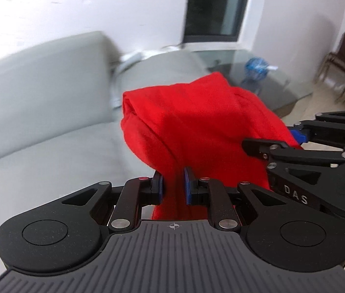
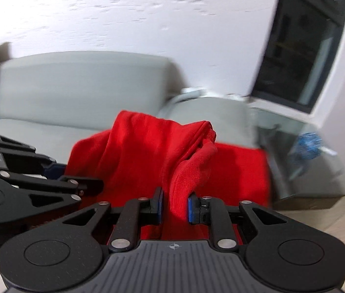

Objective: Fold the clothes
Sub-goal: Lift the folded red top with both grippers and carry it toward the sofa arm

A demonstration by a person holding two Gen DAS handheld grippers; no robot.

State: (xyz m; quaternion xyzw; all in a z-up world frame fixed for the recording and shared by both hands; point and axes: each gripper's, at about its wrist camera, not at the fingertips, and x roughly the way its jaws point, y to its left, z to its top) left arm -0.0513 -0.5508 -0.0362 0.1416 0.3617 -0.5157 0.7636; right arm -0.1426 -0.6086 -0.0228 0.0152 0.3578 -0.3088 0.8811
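A grey sofa (image 1: pixel 38 92) fills the background, its seat spreading under and behind the cloth, with a glass bench (image 1: pixel 197 63) beyond its far end carrying something small and blue (image 1: pixel 256 66), too blurred to name.

The red garment (image 1: pixel 192 122) is bunched and held up off the sofa seat, rising away from both claws. In the right wrist view part of it (image 2: pixel 241 171) hangs lower, toward the bench edge.

The left claw (image 1: pixel 173 185) is narrowed on a gathered strip of the garment that runs straight forward between its blue pads (image 1: pixel 187 185). The right claw (image 2: pixel 175 204) is likewise narrowed on a thick fold. The two claws sit just beside each other, the right one crossing in from the right of the left view (image 1: pixel 302 144).

The bulk of the cloth lies ahead of both claws, about equally near to each. Judging by this, spreading the claws apart would open the garment along its length before laying it on the seat.
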